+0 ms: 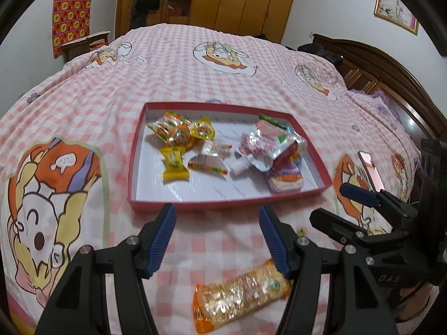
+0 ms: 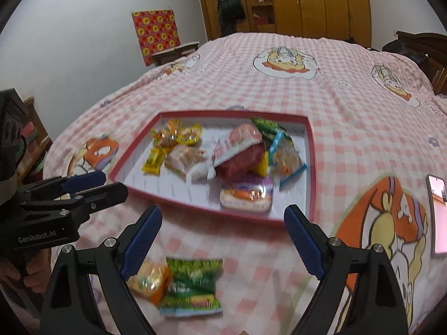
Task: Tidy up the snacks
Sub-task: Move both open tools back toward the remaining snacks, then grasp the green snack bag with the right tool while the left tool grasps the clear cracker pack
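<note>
I hold both claws above the bed [image 1: 223, 64], side by side, pointing down at its pink checked cover. My left claw [image 1: 217, 217] is released, its blue pads apart with nothing between them. Just below it on the cover lies a long orange-ended snack bar [image 1: 240, 293], loose and untouched. My right claw [image 2: 223, 223] is also released, spread wider, and grasps nothing. Under it on the cover lie a green snack packet [image 2: 192, 287] and an orange-wrapped snack [image 2: 149, 279], touching each other.

Ahead of both claws sits a shallow red box [image 1: 229, 205] with a white floor. It holds a pile of snacks: yellow and orange sweets [image 1: 178, 134] on the left side, a silver pouch [image 1: 265, 145] with a white spout and other packets on the right. A phone [image 2: 437, 212] lies on the cover, well right of the box.
</note>
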